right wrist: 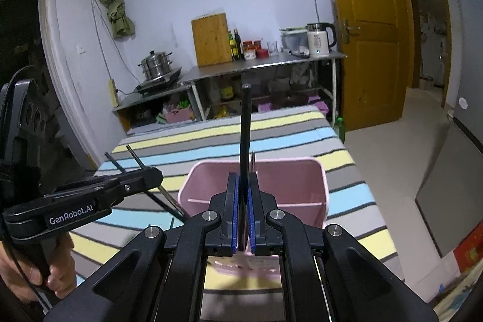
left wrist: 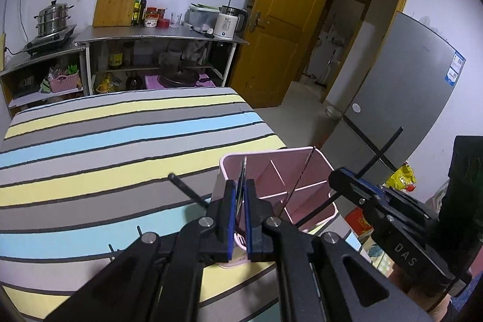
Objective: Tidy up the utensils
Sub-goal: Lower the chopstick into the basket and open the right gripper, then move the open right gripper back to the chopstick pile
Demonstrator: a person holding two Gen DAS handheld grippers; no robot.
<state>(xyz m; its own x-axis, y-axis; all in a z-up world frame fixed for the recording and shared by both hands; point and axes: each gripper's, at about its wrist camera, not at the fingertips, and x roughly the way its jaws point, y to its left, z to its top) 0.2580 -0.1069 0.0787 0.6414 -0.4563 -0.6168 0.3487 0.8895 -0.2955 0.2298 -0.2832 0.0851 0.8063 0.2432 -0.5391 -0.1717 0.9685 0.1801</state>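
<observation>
While clamping shut, left gripper [left wrist: 240, 227]: fingers are pinching a thin metal utensil [left wrist: 242, 180].
Right gripper [right wrist: 242, 227]: fingers are pinching a black chopstick [right wrist: 245, 125].
Pink holder [right wrist: 289, 180]: sitting just beyond, on the striped bed [left wrist: 90, 141].

Pink utensil holder [left wrist: 302, 186]: near wall and base hidden behind left gripper [left wrist: 240, 219]; in the right wrist view its front is blocked by right gripper [right wrist: 243, 219]. Thin utensil [left wrist: 241, 180] clamped above holder seen edge-on, type unclear. Black utensil [right wrist: 245, 135]: lower end hidden between pads. Hand [right wrist: 36, 270] left of holder cut by frame edge.
</observation>
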